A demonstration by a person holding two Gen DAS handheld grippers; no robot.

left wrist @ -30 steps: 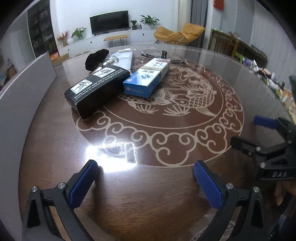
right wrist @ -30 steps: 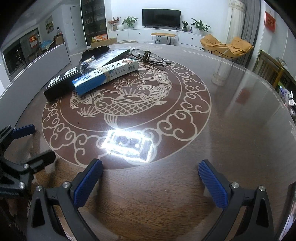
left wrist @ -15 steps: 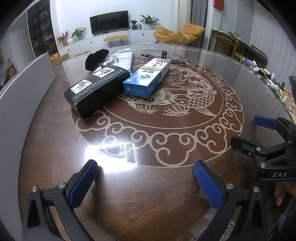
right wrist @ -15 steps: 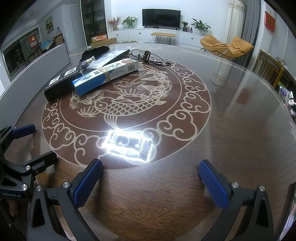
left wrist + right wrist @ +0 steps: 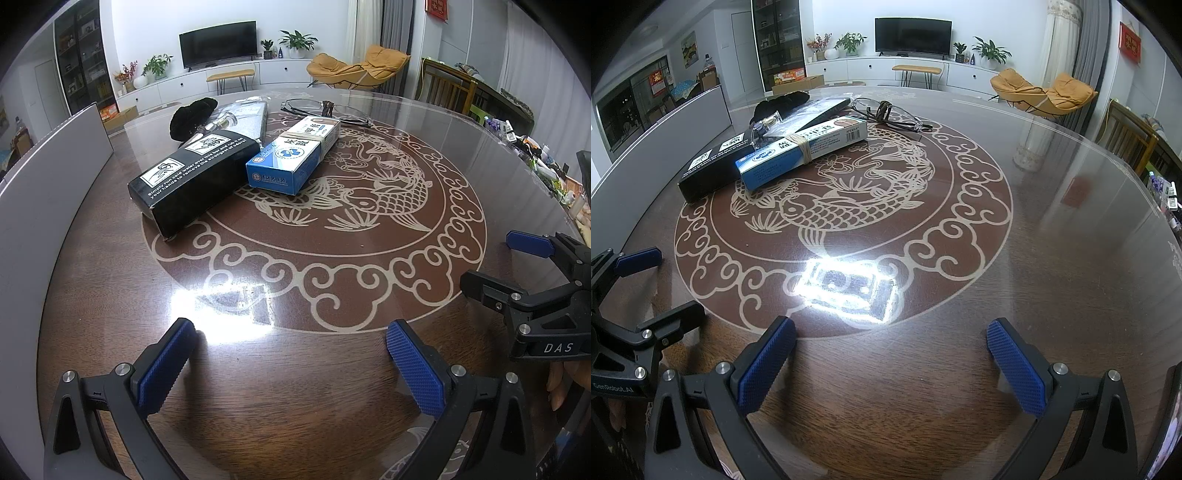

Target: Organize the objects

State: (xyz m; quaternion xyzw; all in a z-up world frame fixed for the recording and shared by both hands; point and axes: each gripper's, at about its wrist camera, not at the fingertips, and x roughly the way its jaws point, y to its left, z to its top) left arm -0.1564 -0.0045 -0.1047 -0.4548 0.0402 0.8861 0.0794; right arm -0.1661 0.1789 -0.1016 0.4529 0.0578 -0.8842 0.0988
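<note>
On the far left part of the round table point(image 5: 295, 369) lie a black box point(image 5: 192, 177) point(image 5: 713, 166), a blue and white box bound with a rubber band point(image 5: 295, 155) point(image 5: 801, 151), a clear plastic packet point(image 5: 243, 114), a black cloth point(image 5: 192, 114) and a pair of glasses point(image 5: 325, 110) point(image 5: 890, 114). My left gripper point(image 5: 291, 365) is open and empty above the near table edge. My right gripper point(image 5: 890, 363) is open and empty, beside the left one; it also shows in the left wrist view point(image 5: 495, 264).
A grey panel point(image 5: 48, 177) stands along the table's left edge. Small bottles and clutter point(image 5: 535, 155) line the far right edge. A bright lamp glare point(image 5: 846, 288) sits on the glass top. Chairs and a TV unit stand beyond the table.
Both grippers have barely moved; the view has shifted very slightly. Nothing was taken hold of or let go.
</note>
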